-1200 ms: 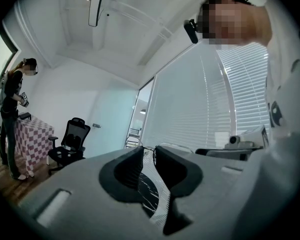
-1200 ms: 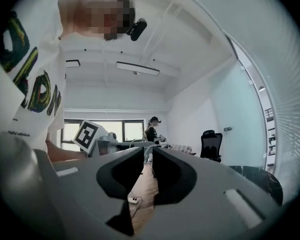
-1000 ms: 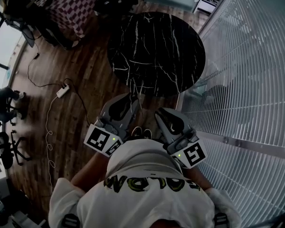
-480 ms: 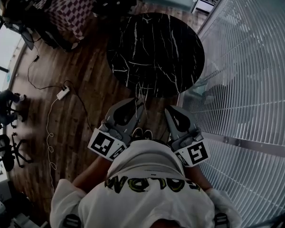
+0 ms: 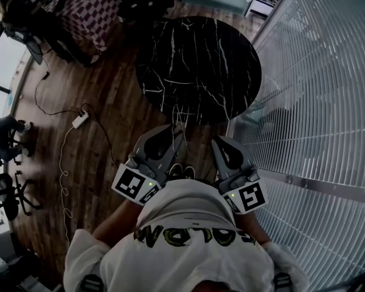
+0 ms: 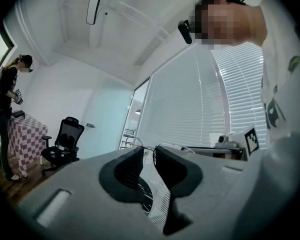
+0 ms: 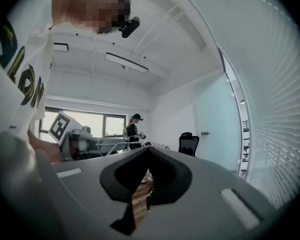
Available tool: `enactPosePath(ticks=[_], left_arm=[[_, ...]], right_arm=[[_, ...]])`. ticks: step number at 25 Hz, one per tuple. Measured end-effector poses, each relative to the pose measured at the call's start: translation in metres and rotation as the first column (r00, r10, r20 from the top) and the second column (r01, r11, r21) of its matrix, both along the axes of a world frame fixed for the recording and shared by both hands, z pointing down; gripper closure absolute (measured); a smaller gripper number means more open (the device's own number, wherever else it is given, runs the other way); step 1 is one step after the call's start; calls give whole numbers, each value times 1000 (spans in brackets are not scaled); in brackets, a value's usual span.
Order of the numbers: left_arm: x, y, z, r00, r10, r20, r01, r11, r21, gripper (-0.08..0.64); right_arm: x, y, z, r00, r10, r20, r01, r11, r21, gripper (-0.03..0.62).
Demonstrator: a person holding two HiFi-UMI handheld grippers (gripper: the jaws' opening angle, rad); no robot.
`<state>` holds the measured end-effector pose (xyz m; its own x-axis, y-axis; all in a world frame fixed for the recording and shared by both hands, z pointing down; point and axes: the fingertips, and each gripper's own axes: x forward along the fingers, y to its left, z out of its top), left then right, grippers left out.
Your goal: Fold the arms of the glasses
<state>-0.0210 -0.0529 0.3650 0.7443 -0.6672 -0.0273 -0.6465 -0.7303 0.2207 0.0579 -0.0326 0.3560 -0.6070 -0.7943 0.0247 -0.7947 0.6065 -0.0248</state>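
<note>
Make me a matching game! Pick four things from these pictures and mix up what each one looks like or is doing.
Things:
1. round table
2. power strip
3. left tongs
4. right tongs

Descriptions:
A. closed, with nothing in them
B. black with white veins
C. pinching the glasses
D. white, lying on the wooden floor

Pairs: 1-B, 2-D, 3-C, 4-A
</note>
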Motion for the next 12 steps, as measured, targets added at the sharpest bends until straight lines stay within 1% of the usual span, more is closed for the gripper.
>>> enactPosePath(ticks=[12], left_arm=[[2, -1, 7, 1000, -11, 5, 11, 1000, -1, 480]], right_arm=[[2, -2, 9, 1000, -10, 7, 10, 1000, -5, 591]])
